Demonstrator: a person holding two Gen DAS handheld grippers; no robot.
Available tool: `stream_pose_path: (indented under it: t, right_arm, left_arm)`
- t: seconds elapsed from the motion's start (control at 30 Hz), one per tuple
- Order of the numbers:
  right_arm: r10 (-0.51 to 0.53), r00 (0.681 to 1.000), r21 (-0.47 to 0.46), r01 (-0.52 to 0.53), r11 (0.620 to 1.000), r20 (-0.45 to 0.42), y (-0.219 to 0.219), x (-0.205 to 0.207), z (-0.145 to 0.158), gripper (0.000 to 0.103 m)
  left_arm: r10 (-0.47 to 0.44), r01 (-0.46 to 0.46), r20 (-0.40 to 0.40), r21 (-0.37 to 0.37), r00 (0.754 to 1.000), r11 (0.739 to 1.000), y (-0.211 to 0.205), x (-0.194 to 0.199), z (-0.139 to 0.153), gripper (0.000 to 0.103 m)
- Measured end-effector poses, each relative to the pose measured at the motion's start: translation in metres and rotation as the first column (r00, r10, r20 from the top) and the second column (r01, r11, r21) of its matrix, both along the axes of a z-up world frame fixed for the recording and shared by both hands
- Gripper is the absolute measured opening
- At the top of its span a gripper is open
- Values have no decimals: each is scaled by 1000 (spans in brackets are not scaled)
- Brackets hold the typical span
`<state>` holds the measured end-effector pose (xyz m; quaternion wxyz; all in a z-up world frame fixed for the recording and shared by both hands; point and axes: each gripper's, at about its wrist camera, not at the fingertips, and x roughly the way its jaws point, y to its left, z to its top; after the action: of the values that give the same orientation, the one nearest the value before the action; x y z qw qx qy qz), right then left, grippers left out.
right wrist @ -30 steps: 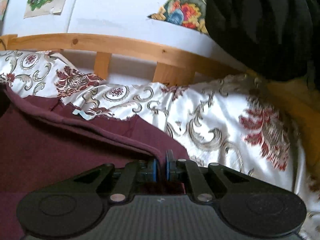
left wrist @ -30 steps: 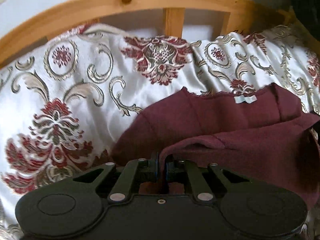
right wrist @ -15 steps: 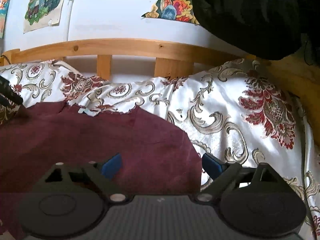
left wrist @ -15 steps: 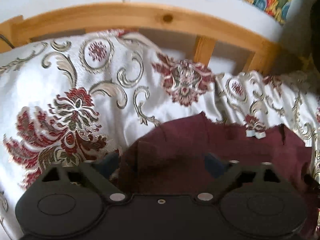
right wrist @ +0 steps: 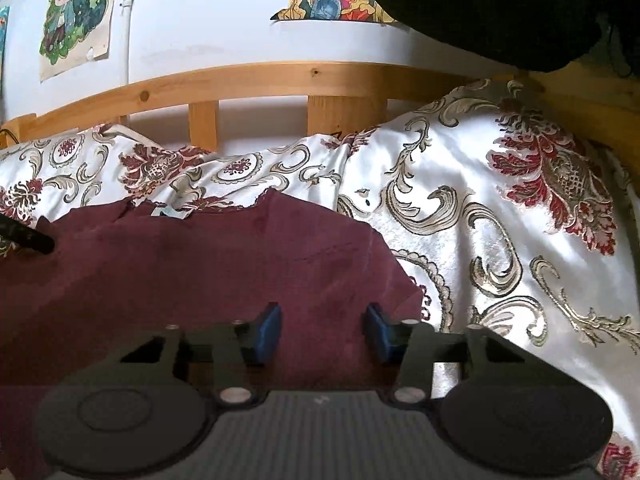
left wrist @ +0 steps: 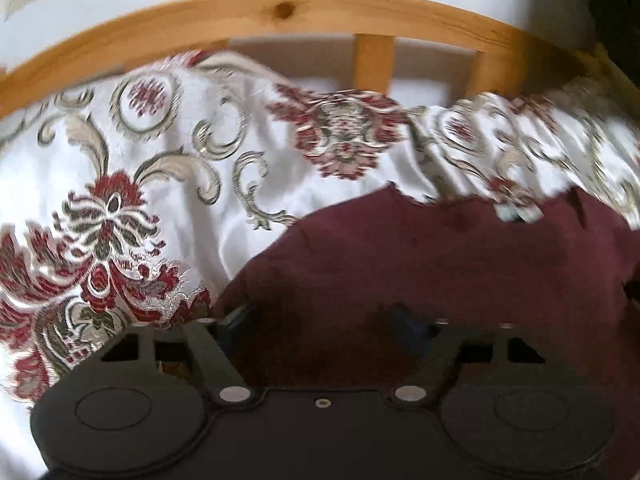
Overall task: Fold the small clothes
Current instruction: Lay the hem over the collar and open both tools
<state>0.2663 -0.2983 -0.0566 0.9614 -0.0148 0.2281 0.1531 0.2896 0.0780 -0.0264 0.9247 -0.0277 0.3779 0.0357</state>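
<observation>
Motion blur smears the bedspread [left wrist: 500, 140] in the left wrist view, and the maroon garment [right wrist: 200, 272] runs past the right wrist view's left edge.

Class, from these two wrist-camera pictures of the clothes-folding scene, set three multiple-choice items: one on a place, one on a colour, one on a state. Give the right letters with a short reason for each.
1. Where does the maroon garment lie?
A. On the patterned bedspread
B. Over the wooden bed rail
C. On the floor

2. What colour are the pads on the right gripper?
A. Red
B. Blue
C. Yellow

3. How does the right gripper stand?
A. Shut on the garment
B. Shut on nothing
C. Open, with the garment below it

Answers:
1 A, since the garment is spread flat on the floral cover, in front of the rail.
2 B, since both pads show blue in the right wrist view.
3 C, since the fingers stand apart with cloth visible between them; the left gripper is likewise open.
</observation>
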Motion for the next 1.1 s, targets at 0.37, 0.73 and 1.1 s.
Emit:
stream_pose_path:
  t: [0.37, 0.73, 1.1]
  right_arm:
    - [-38, 978, 45, 29, 999, 203, -8, -16, 17, 5]
    - [-65, 996, 55, 62, 997, 62, -15, 4, -7, 6]
    - [-71, 992, 24, 69, 997, 108, -3, -12, 12, 81]
  left_arm:
    - [61, -55, 281, -28, 958, 998, 4, -25, 17, 5]
    - [88, -96, 232, 26, 969, 995, 5, 2, -19, 6]
    - [93, -112, 281, 52, 955, 992, -2, -26, 4, 93]
